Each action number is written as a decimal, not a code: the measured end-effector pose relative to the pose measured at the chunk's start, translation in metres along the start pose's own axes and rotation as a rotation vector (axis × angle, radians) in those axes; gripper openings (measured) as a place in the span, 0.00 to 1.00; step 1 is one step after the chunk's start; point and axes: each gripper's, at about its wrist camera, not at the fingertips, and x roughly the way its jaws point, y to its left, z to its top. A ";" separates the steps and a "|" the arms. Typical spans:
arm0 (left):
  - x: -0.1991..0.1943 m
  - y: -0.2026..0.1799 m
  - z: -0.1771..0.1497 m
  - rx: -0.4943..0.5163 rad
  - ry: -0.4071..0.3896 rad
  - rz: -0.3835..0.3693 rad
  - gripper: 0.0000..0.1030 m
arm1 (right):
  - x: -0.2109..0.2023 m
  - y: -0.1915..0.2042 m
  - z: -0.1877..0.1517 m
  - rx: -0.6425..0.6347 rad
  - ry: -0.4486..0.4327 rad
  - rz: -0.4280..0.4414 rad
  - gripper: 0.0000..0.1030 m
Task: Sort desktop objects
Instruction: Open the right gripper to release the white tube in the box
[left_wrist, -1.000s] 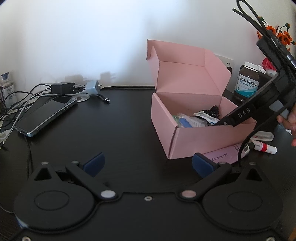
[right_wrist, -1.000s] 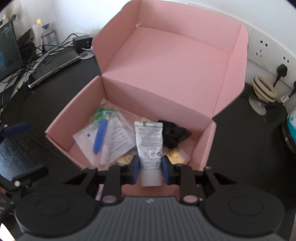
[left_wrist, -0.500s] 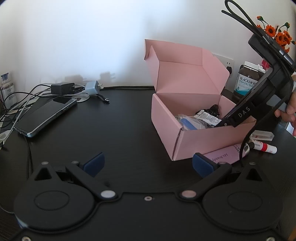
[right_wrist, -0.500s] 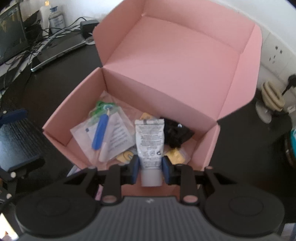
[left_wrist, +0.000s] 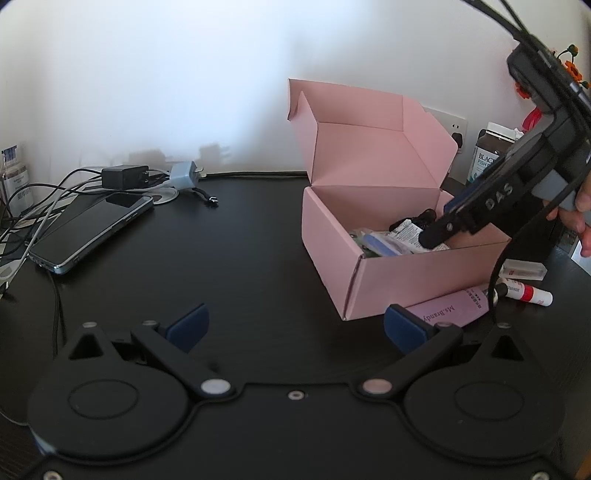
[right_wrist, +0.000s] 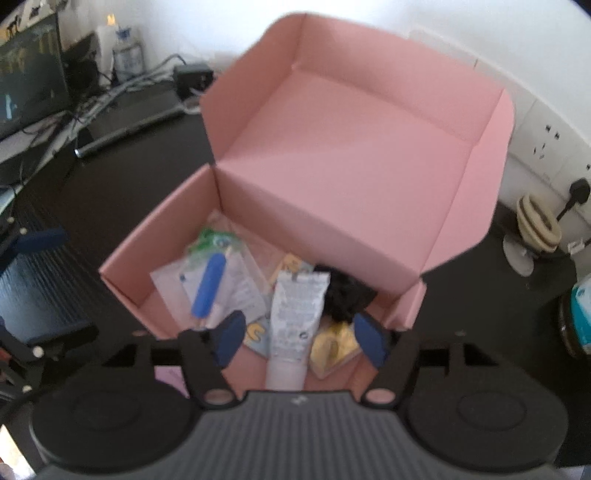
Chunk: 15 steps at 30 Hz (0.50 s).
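An open pink cardboard box stands on the black desk, lid flap upright. Inside lie a white tube, a blue-handled item in a clear packet, a black bundle and a yellow packet. My right gripper hangs over the box's near edge, its jaws opening; the tube lies between the blue pads, and neither pad touches it. In the left wrist view the box is at right with the right gripper dipping into it. My left gripper stands open over bare desk.
A phone and chargers with cables lie at the back left. Beside the box's front right lie a pink tube, a red-and-white stick and a small clear case. A supplement bottle stands behind.
The right gripper's jaws were shut on the white tube and now stand apart; the tube rests loose in the box. The left gripper has not moved.
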 end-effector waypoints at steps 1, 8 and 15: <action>0.000 0.000 0.000 0.001 -0.001 0.000 1.00 | -0.002 0.000 0.000 -0.001 -0.013 0.000 0.74; 0.000 0.000 0.000 0.001 -0.003 -0.001 1.00 | -0.008 -0.002 -0.004 0.004 -0.069 0.003 0.88; -0.001 0.000 0.000 0.000 -0.004 -0.001 1.00 | -0.022 -0.010 -0.017 0.079 -0.166 0.014 0.99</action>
